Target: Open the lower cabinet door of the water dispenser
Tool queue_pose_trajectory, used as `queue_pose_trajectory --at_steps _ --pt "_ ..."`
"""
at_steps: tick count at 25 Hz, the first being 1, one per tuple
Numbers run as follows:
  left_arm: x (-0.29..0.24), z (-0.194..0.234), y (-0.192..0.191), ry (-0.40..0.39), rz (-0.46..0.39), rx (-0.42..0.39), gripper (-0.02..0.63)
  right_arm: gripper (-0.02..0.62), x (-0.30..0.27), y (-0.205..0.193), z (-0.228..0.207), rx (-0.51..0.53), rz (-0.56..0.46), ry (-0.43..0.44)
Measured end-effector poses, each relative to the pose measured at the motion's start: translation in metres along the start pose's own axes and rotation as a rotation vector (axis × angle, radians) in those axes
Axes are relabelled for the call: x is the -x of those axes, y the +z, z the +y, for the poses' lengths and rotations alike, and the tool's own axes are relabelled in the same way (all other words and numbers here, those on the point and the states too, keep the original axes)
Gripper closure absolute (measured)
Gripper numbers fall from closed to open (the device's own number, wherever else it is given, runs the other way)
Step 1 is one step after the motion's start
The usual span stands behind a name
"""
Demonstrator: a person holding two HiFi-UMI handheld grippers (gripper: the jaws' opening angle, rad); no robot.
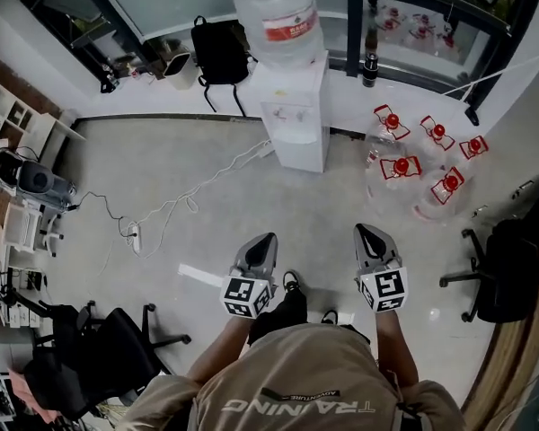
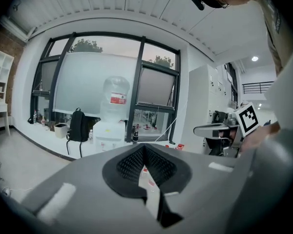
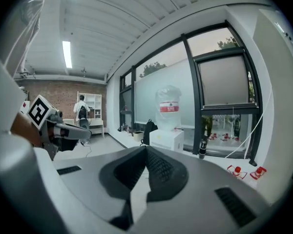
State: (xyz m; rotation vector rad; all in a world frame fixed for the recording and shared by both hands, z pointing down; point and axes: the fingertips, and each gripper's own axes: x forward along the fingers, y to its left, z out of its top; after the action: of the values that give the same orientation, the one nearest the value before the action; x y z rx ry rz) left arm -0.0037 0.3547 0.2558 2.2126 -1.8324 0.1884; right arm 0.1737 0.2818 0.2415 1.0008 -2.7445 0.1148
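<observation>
Grey floor [image 1: 207, 214] runs from the person's feet to the window wall. At the left stands a black office chair [image 1: 108, 348], with a white cable [image 1: 189, 196] trailing across the floor beyond it. A black backpack [image 1: 220, 52] leans against the wall, just left of the water dispenser [image 1: 296, 106].

The dispenser is upright against the window wall and carries a large bottle [image 1: 274, 12] on top. Its lower cabinet door [image 1: 298, 151] faces the person and is shut. The door's long axis is vertical. Which edge carries the hinge cannot be told from here.

The left gripper [image 1: 268, 238] has its fingers clenched on nothing. The right gripper [image 1: 363, 229] is likewise clenched and empty. Both are held side by side, pointing forward toward the dispenser.

Key relation: the door lies straight ahead of both grippers and well apart from them, with only bare floor between. It sits between the two lines of approach, closer to the left gripper's line. The left hand therefore looks the nearer one for reaching the door. The approach is not yet complete, and no contact exists.

Spare bottles [image 1: 404, 169] with red caps stand on the floor to the right of the dispenser, clear of the path.
</observation>
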Motion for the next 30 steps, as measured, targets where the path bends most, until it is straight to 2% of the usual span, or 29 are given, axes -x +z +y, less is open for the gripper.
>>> queue_pose_trajectory --at_steps 4,8,17,24,30 --pt "-0.032 0.023 0.03 -0.064 -0.037 -0.052 0.604 0.586 -0.032 0.019 0.001 -0.007 -0.013 -0.026" --pt "-0.057 0.051 0.052 -0.109 -0.056 -0.071 0.604 0.586 -0.067 0.043 0.005 0.008 -0.025 -0.043" --pt "-0.087 0.091 0.067 -0.189 -0.06 -0.078 0.604 0.586 -0.123 0.051 0.006 -0.01 -0.006 -0.092" --pt "-0.084 0.145 0.062 -0.181 -0.038 -0.089 0.604 0.586 -0.171 0.052 0.026 -0.044 -0.004 -0.091" --pt "-0.086 0.178 0.056 -0.16 -0.034 -0.019 0.604 0.586 -0.192 0.055 0.044 -0.011 0.028 -0.053"
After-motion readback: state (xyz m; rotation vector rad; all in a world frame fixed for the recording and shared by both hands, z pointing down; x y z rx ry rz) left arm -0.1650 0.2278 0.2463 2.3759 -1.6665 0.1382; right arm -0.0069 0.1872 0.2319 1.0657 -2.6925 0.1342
